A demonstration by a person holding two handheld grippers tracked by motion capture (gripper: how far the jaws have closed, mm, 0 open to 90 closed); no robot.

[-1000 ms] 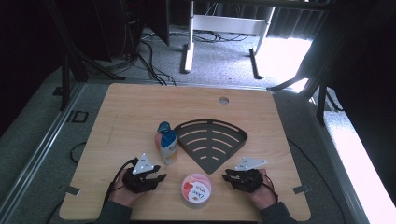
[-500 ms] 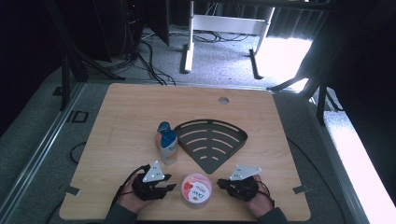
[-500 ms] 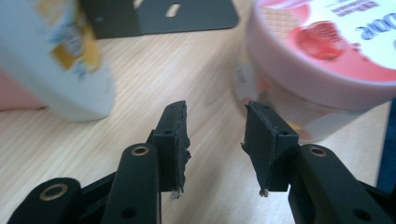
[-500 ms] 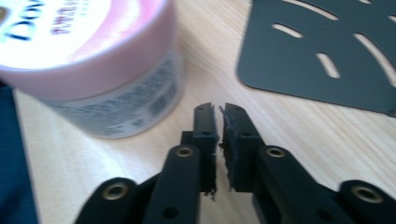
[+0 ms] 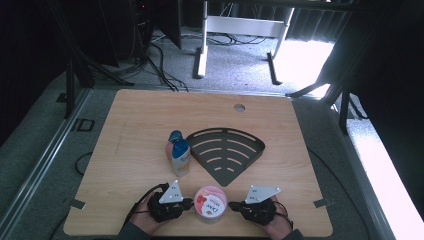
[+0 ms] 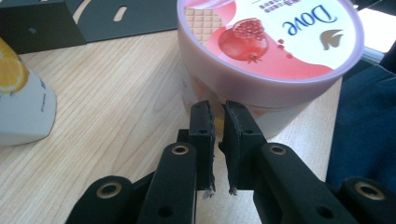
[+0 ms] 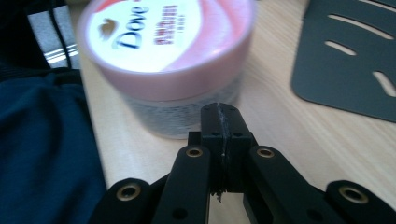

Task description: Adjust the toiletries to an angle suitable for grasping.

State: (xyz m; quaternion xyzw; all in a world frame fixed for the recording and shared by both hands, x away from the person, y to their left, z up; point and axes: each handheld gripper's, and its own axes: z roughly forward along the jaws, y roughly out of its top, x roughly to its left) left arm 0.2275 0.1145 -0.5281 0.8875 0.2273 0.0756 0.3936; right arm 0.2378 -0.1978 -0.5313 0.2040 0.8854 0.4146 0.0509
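Observation:
A pink-lidded Dove jar (image 5: 210,201) stands near the table's front edge between my two grippers. My left gripper (image 5: 191,204) points at its left side. In the left gripper view the jaws (image 6: 215,105) have just been closing to a thin slit, with nothing between them, and their tips are at the wall of the jar (image 6: 271,42). My right gripper (image 5: 231,205) points at the jar's right side. Its jaws (image 7: 219,108) have just closed pad to pad, empty, right in front of the jar (image 7: 163,46).
A bottle with a blue cap (image 5: 179,155) stands behind the jar to the left, and its white body (image 6: 18,93) is also in the left gripper view. A black fan-shaped slotted tray (image 5: 227,150) lies behind the jar. A hole (image 5: 239,107) is at the far edge.
Both hands have drawn back toward the front edge and turned inward, so that they flank the jar. Both pairs of jaws have narrowed.

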